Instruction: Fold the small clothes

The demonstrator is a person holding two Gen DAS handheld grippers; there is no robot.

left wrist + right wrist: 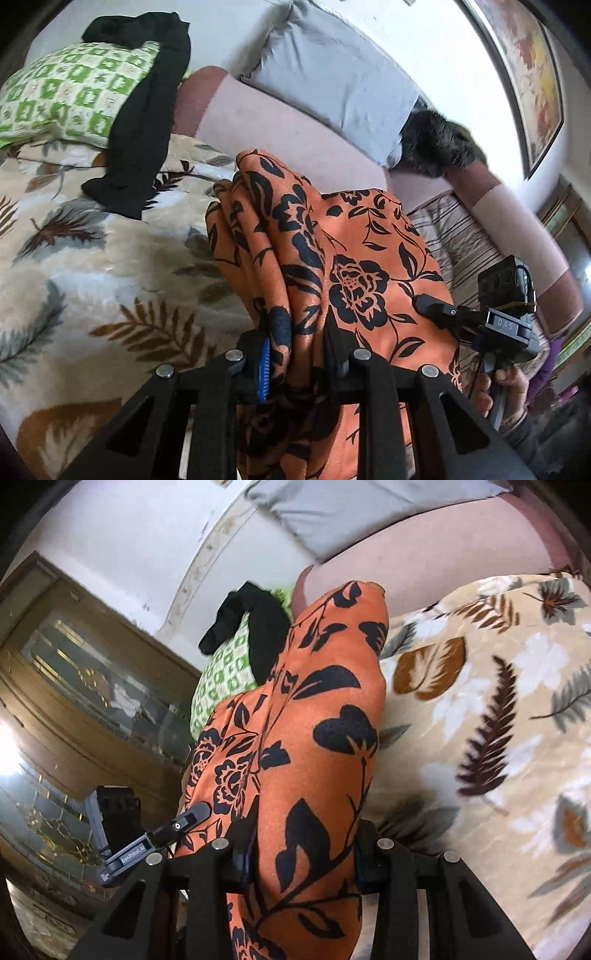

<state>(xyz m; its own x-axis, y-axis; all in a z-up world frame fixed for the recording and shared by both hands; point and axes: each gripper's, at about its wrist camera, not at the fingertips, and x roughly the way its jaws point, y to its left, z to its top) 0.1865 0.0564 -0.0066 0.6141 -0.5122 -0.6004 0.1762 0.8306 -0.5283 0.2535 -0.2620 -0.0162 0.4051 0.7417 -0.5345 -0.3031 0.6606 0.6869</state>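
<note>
An orange garment with a black flower print (332, 258) hangs bunched between my two grippers above the bed. My left gripper (295, 354) is shut on a gathered fold of it, the cloth squeezed between the pads. In the right wrist view the same orange garment (314, 738) rises in a thick fold, and my right gripper (303, 853) is shut on it. The right gripper (443, 310) also shows in the left wrist view, pinching the cloth's far edge, with a hand (506, 380) on its handle. The left gripper (192, 816) shows in the right wrist view at the cloth's left edge.
A cream blanket with a leaf print (92, 277) covers the bed. A black garment (147, 110) lies over a green checked pillow (62, 92). A grey pillow (332, 74) leans at the headboard. A wooden glass-front cabinet (92, 686) stands beside the bed.
</note>
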